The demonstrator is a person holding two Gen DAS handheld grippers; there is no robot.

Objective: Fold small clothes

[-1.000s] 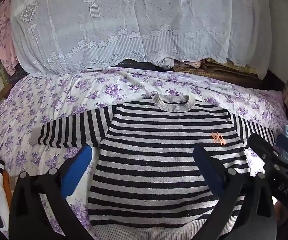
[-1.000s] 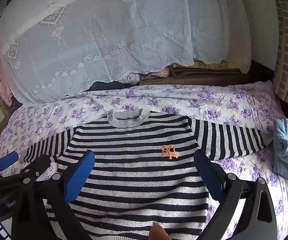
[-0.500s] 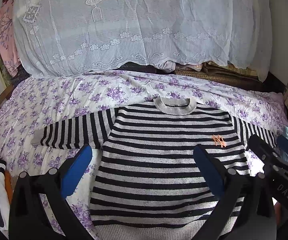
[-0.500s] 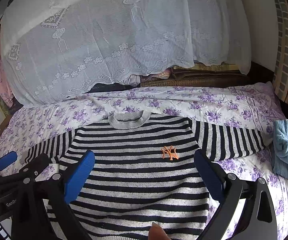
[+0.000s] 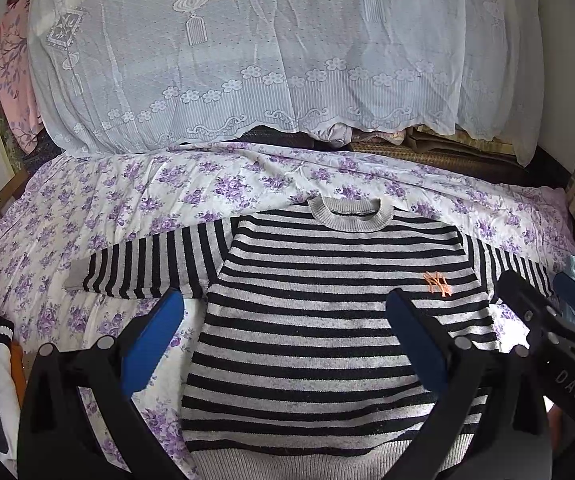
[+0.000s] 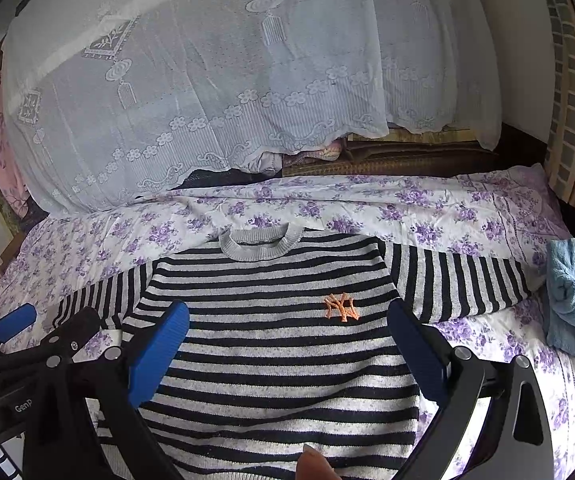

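Hovering over sweater spread flat on bed, sleeves out; left tongs and right tongs both apart, empty. Folding not begun; next: pinch sleeve, carry inward.

The striped sweater loses its hem below the near edge in both views. The far pile under the lace cover is mostly hidden.

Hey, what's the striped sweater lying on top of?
The striped sweater lies flat on a purple-flowered bedsheet, which shows all around it. Whatever sits directly beneath the sweater is covered.
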